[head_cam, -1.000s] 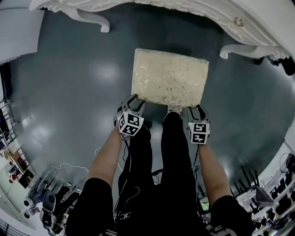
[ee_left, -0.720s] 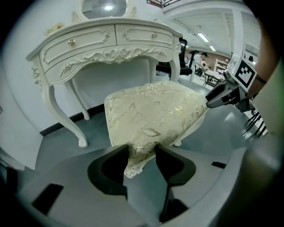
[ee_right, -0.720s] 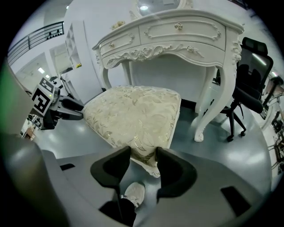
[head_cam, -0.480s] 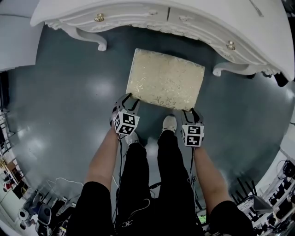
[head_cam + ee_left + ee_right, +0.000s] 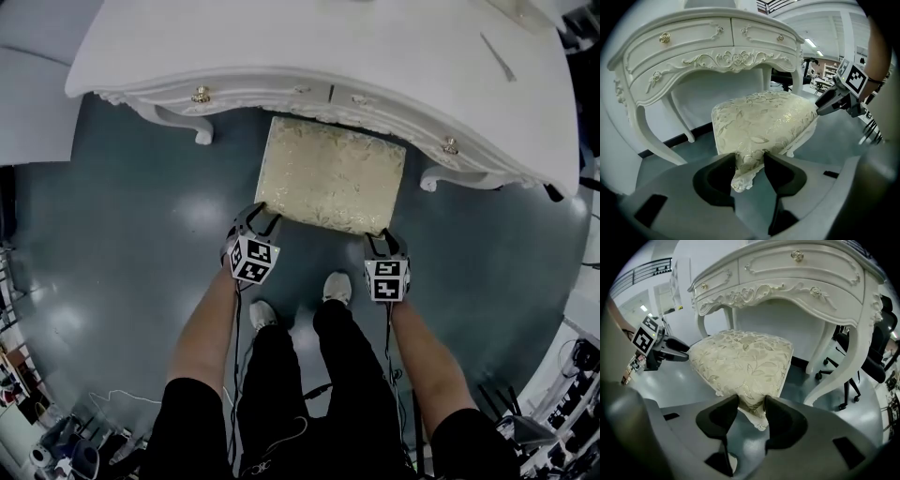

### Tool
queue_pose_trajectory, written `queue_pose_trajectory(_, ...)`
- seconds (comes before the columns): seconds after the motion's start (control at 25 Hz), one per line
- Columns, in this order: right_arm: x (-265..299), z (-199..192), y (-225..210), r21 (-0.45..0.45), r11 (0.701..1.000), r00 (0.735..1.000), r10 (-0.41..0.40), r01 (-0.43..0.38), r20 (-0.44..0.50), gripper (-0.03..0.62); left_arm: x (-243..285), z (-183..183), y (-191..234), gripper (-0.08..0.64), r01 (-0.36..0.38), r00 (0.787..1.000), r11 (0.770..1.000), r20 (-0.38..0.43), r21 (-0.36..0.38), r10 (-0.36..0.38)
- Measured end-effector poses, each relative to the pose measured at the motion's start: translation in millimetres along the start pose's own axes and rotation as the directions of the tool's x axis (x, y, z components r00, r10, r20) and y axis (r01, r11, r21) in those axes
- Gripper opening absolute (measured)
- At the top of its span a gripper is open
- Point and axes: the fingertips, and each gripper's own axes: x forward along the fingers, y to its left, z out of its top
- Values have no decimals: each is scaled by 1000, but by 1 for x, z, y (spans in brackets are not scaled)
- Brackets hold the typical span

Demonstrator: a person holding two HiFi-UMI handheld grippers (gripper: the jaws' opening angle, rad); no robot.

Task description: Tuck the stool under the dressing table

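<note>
Stool [image 5: 330, 173] sits at frame centre, its far edge beneath the dressing table [image 5: 375, 56]. Left gripper [image 5: 262, 214] and right gripper [image 5: 384, 238] each clamp one near seat corner.

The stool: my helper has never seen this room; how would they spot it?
Find the white carved dressing table on the dark floor. Between its two front legs stands the stool, a low rectangular seat. Its cream, gold-patterned cushion sets it apart from the white table; the left gripper and right gripper clamp its near corners.
</note>
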Motion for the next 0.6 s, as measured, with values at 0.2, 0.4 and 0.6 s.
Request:
queue_pose_trajectory(0.2,17,31,-16,-8,1000,1000,4,-3,25,204,15,21,18,212,-28,999,999,18,-27,29)
queue_pose_trajectory(0.4,34,61,-33,-41,999,998,17,-14,64,206,31,40,34,212,-44,997,997,61,-68,48)
queue_pose_trajectory(0.6,51,91,-46,-47,999,993,13,-7,115,206,48,61,56,210,-76,991,994,102,-83,85)
